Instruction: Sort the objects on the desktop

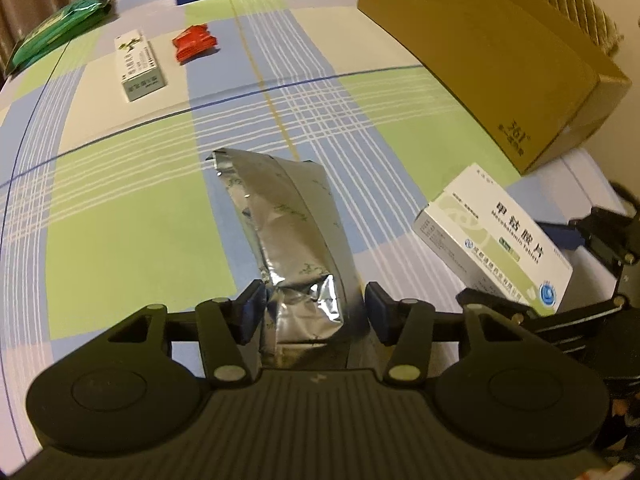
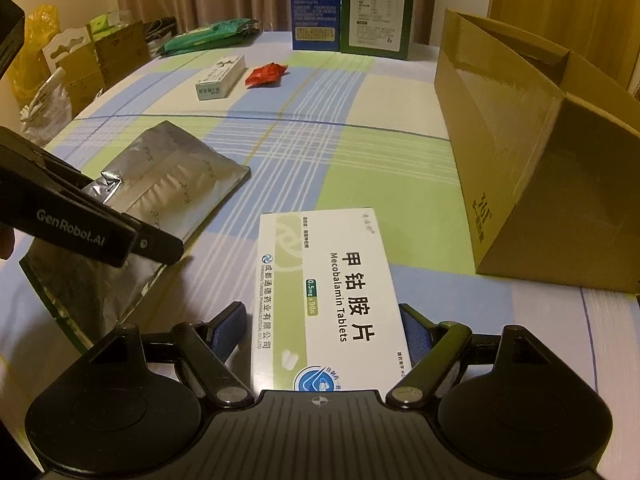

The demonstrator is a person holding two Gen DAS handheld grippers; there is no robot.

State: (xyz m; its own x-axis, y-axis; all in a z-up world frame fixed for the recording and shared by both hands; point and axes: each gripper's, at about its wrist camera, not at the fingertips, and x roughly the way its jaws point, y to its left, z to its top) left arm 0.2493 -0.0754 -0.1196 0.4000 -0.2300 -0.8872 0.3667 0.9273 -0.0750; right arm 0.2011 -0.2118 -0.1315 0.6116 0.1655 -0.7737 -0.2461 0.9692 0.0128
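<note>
Pick-up step in hand — left gripper (image 1: pixel 314 312) has its fingers narrowed on the near end of the silver foil pouch (image 1: pixel 280 232), which trails onto the tabletop (image 1: pixel 120 200). Right gripper (image 2: pixel 320 332) holds the white tablet box (image 2: pixel 328 292) across its width, raised off the cloth. Next move, as judged: carry both to the open cardboard box (image 2: pixel 520 160) on the right — the limp pouch may sag.
</note>
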